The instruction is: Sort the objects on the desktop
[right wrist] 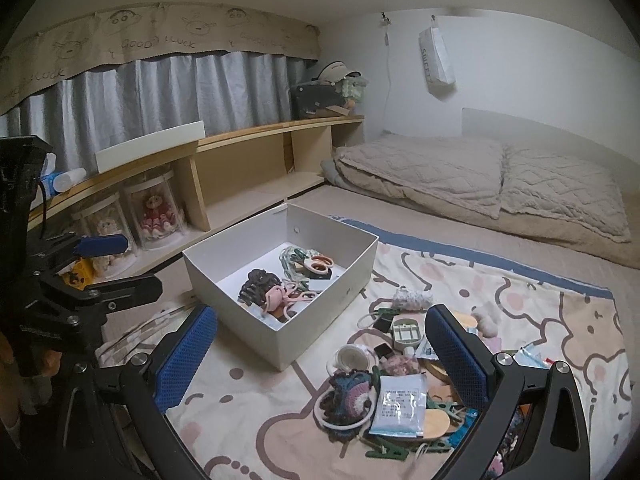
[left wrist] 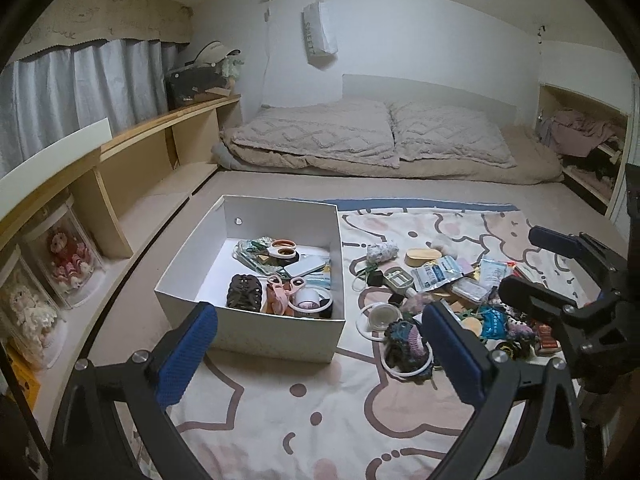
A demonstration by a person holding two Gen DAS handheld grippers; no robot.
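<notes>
- Left gripper (left wrist: 320,354): black frame, blue textured pads; jaws wide apart, nothing between them; lower centre of left wrist view, hovering between box and pile.
- Right gripper (right wrist: 320,354): same build; jaws apart, empty; lower centre of right wrist view, above the pile.
- White rectangular cardboard box (left wrist: 192,264): open top, thin stiff walls; left of centre. Inside: dark ridged plastic hair claw (left wrist: 244,292), orange-handled scissors (left wrist: 282,249), roll of tape (left wrist: 307,300).
- Unsorted pile (right wrist: 400,380) on the cartoon-printed soft blanket (left wrist: 300,420), right of the box: white ring-framed crochet piece (right wrist: 348,400), glossy foil sachet (right wrist: 400,404), green plastic clips (right wrist: 384,450), oval wooden disc (right wrist: 434,424).
- Risk, judged: tangled, overlapping items may lift together; slick foil may slip from the pads.
- Risk, judged: light box may shift on soft bedding if nudged by a jaw.
- Risk, judged: grippers near each other; collision possible over the pile.
</notes>
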